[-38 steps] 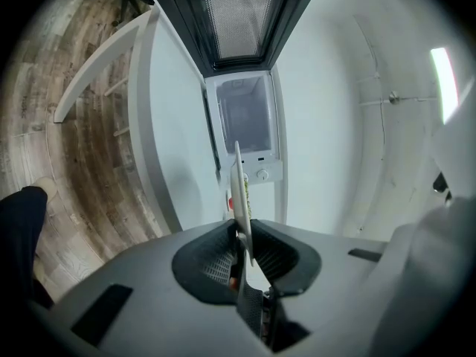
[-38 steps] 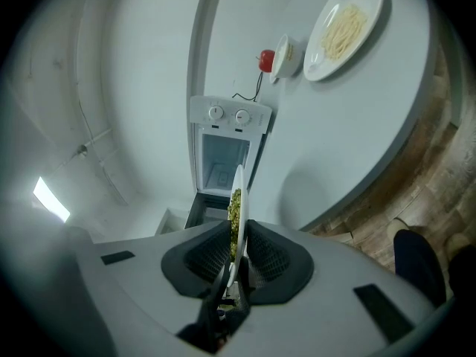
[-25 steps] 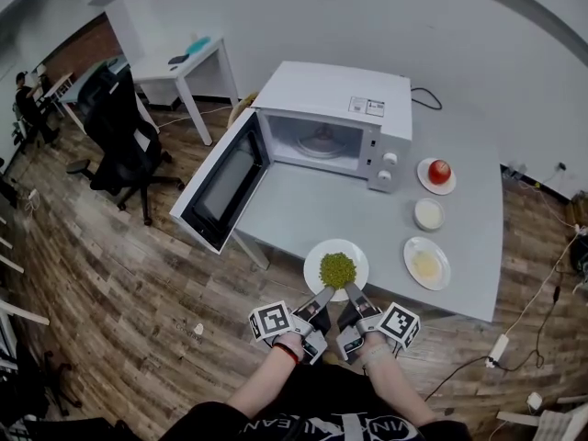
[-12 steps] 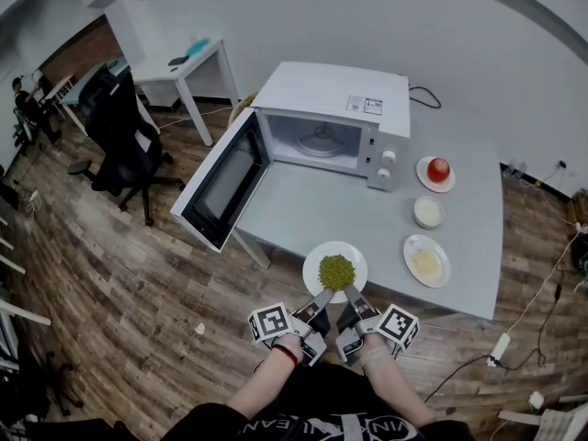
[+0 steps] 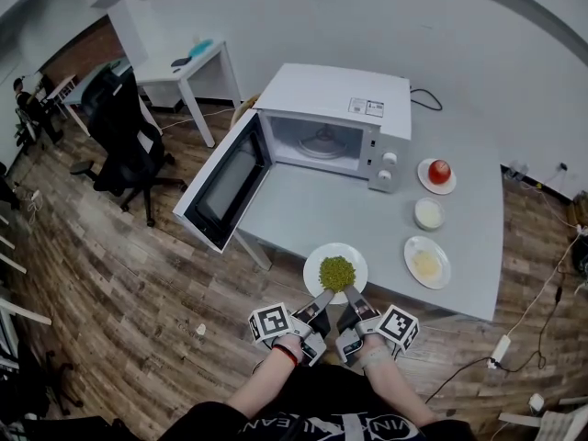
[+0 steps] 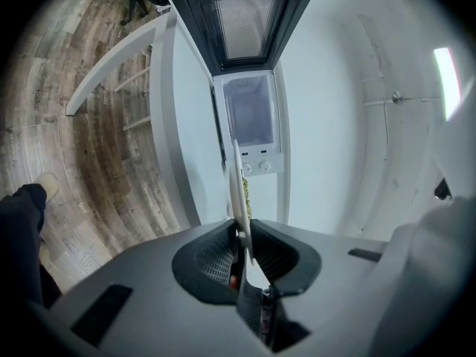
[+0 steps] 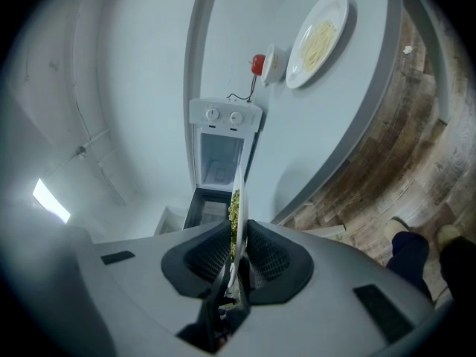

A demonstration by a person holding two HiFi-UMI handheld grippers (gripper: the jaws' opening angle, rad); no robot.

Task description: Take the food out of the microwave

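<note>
A white plate (image 5: pixel 318 255) heaped with green food (image 5: pixel 337 271) is over the near edge of the grey table (image 5: pixel 294 211); I cannot tell whether it rests on it. My left gripper (image 5: pixel 322 298) is shut on the plate's near rim, and my right gripper (image 5: pixel 349 295) is shut on the same rim beside it. In the left gripper view the plate (image 6: pixel 239 188) stands edge-on between the jaws of the gripper (image 6: pixel 243 236). The right gripper view shows the plate (image 7: pixel 238 192) pinched by that gripper (image 7: pixel 236 253). Behind, the white microwave (image 5: pixel 340 108) has its door (image 5: pixel 223 184) swung wide, with only a glass turntable (image 5: pixel 321 145) inside.
On the table's right side are a saucer with a red fruit (image 5: pixel 439 172), a small white bowl (image 5: pixel 428 213) and a plate of pale food (image 5: pixel 426 264). A black office chair (image 5: pixel 124 141) and a white side table (image 5: pixel 188 62) stand on the wood floor at the left.
</note>
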